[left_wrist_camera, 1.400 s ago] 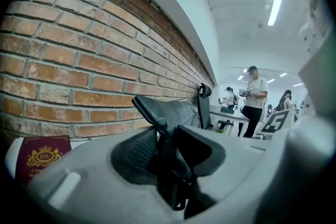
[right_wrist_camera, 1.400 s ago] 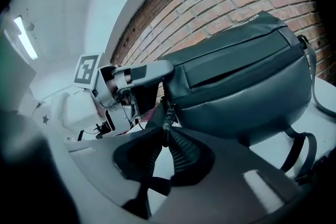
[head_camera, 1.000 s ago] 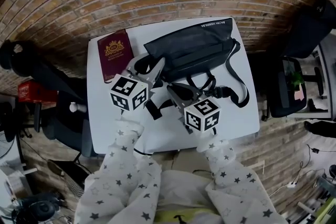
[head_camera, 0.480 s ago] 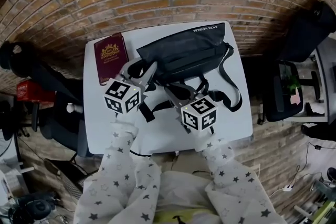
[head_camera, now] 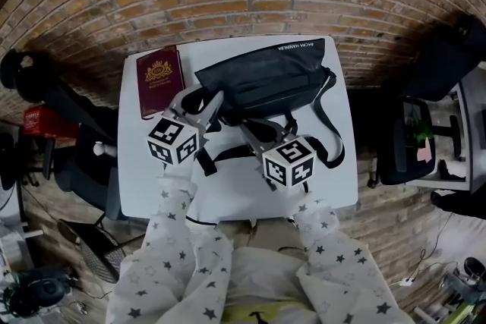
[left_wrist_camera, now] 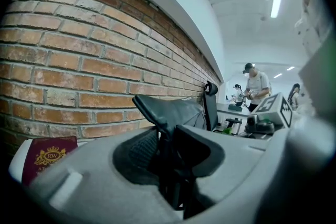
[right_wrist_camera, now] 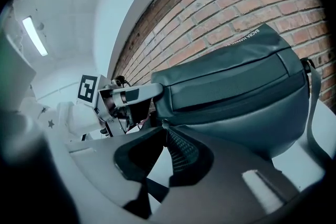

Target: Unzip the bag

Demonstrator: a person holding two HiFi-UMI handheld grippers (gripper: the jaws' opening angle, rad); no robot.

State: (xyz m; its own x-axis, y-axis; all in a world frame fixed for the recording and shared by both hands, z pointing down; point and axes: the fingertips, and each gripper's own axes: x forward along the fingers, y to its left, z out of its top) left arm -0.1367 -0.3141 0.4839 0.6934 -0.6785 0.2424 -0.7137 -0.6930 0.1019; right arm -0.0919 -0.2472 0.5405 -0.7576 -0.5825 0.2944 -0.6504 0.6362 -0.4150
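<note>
bag [head_camera: 266, 76] corner: hidden in left tongs [left_wrist_camera: 167, 131] | zip pull [right_wrist_camera: 165, 123]: too small

We see our right gripper [right_wrist_camera: 164, 126] with its jaws pinched together at the tips on the zip pull [right_wrist_camera: 163, 123], low on the dark bag [right_wrist_camera: 236, 86]. The left gripper [right_wrist_camera: 151, 94] clamps the bag's end beside it. A brick wall [right_wrist_camera: 210, 13] stands behind.

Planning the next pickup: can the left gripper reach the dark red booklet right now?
Probably not yet: the left gripper is shut on the black fabric bag. The dark red booklet lies bare beside it, so after letting go, likely yes.
</note>
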